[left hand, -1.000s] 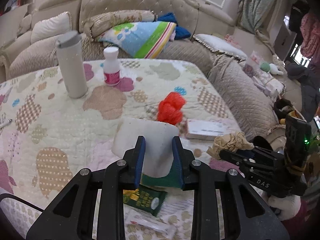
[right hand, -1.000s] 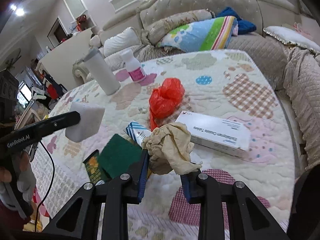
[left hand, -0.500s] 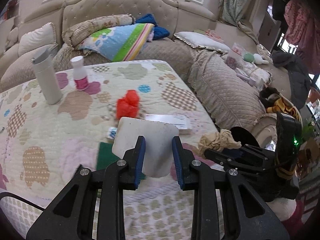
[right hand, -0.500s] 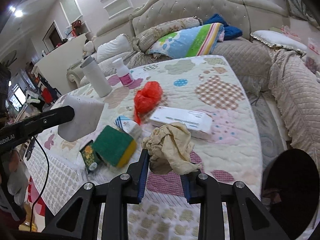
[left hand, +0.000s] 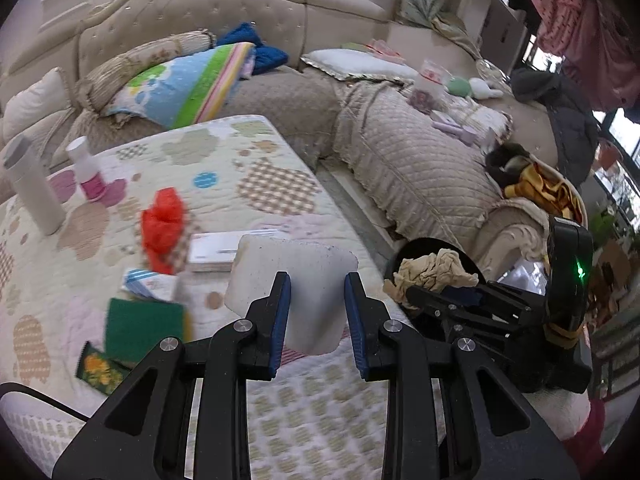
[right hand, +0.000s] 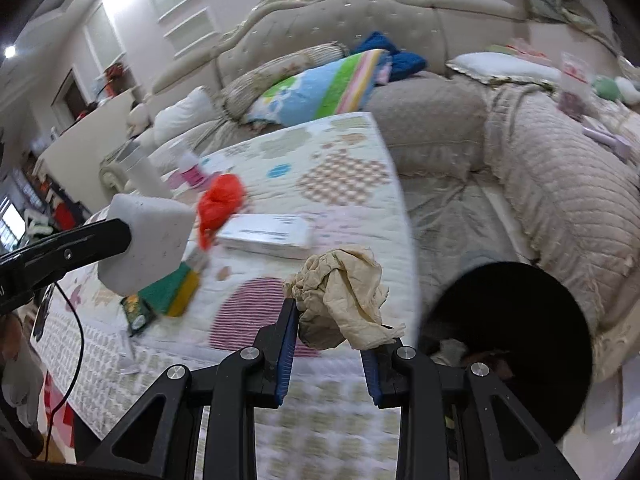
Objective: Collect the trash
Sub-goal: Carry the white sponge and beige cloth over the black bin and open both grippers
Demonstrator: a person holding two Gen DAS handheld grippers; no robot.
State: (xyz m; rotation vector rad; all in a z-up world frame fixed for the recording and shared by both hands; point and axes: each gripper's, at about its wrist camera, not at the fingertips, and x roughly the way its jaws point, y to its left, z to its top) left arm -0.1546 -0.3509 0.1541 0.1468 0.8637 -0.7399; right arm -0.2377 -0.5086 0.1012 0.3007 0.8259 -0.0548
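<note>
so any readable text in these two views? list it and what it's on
None readable in either view.
White box: printed lines, blurred.
Small striped box: print too small.
Dark green packet: picture only, lettering unreadable.
Pink-labelled bottle: label too blurred.

A beige tufted sofa (left hand: pixel 192 12) with a carved crest wraps the corner, draped in quilted covers (left hand: pixel 420 160). Striped (right hand: pixel 320 88) and white pillows (left hand: pixel 360 62) lie on it. Panelled pale walls (right hand: pixel 180 4) rise behind; a ceiling light (right hand: pixel 9 51) glows at left.
</note>
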